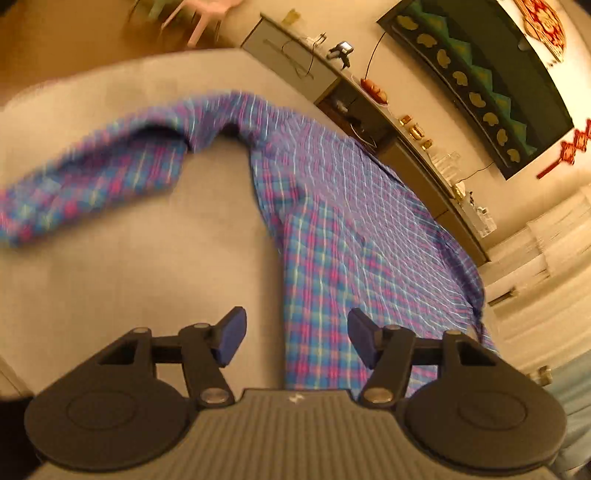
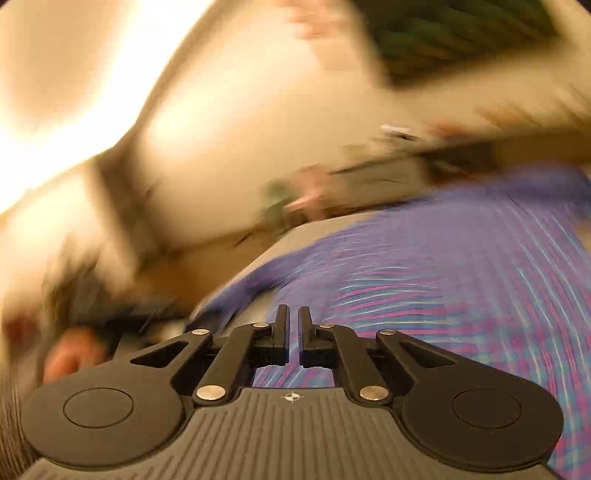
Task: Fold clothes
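A plaid shirt (image 1: 332,206) in blue, purple and pink lies spread on a beige surface (image 1: 129,277), one sleeve (image 1: 92,177) stretched out to the left. My left gripper (image 1: 295,325) hovers open over the shirt's near edge, its blue pads wide apart with nothing between them. The right wrist view is badly blurred. There my right gripper (image 2: 293,317) hangs over the same shirt (image 2: 443,266) near its left edge. Its black fingers stand almost together with a thin gap, and I see no cloth pinched in it.
A long low sideboard (image 1: 369,96) with small objects and cables runs behind the surface, under a dark framed panel (image 1: 480,74). A pink chair (image 1: 207,14) stands at the far end. A person's hand (image 2: 70,354) shows at the lower left of the right wrist view.
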Tool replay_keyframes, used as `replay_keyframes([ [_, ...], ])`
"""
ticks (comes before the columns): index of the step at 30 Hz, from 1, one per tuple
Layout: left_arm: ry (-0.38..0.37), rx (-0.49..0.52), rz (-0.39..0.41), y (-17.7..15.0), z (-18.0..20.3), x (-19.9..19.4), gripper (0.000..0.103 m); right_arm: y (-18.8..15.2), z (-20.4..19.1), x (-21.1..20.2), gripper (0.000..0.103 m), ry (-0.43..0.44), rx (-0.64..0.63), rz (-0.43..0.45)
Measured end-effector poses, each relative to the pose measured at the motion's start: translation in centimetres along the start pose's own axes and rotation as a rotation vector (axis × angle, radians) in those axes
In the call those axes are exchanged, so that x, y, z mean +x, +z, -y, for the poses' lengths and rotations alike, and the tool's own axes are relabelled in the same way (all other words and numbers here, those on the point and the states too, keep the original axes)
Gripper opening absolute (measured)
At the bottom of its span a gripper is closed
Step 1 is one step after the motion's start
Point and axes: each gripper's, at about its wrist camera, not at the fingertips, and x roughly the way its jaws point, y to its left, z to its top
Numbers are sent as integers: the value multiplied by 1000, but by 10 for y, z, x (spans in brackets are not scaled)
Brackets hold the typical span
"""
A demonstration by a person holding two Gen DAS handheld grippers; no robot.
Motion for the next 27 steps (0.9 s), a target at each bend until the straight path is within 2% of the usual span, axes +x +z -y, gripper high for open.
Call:
replay_keyframes([
  [1, 2, 6, 21, 2, 1, -3, 61, -7, -25, 5, 70, 21, -171, -50],
  [2, 5, 12, 42, 4, 2, -6, 61, -21, -45, 12, 80, 8, -344, -87],
  [5, 9, 23, 70, 6, 5, -12, 63, -68, -101, 35, 82, -47, -862, -192],
  [7, 10, 38, 56, 1, 6, -11, 64, -94, -108, 57, 81, -96, -1048, -229],
  [8, 17, 52, 47, -3, 9, -9, 63, -106, -111, 69, 74, -121, -1135, -247],
  [9, 31, 65, 49, -6, 11, -8, 63, -114, -115, 77, 64, -129, -1167, -251],
  [10, 44, 74, 62, -9, 13, -9, 63, -110, -112, 85, 24, -139, -1126, -254],
  [11, 49, 77, 82, -11, 14, -14, 63, -99, -110, 87, 0, -161, -1048, -238],
  [12, 45, 68, 106, -13, 13, -19, 64, -84, -107, 75, 0, -190, -938, -172],
  [13, 27, 52, 120, -15, 11, -24, 64, -60, -96, 61, 0, -209, -774, -97],
  [14, 6, 34, 131, -17, 8, -28, 67, -35, -71, 46, 0, -220, -563, -28],
  [16, -45, -7, 96, -24, 4, -23, 70, 8, -11, 18, 0, -218, -116, 88],
  [19, -92, -71, 8, -40, 5, -2, 70, 4, 68, 1, 0, -122, 375, 153],
  [20, -111, -85, -7, -44, 9, 5, 72, -2, 85, 2, 0, -85, 492, 154],
  [22, -151, -107, -28, -53, 17, 18, 78, -17, 110, 3, 0, -16, 682, 145],
  [23, -163, -120, -31, -57, 21, 24, 82, -24, 114, 3, 0, -2, 724, 135],
  [24, -173, -133, -32, -60, 24, 30, 85, -27, 116, 4, 0, 1, 736, 131],
  [27, -179, -200, -43, -69, 26, 45, 85, -32, 124, 10, 0, 6, 757, 135],
])
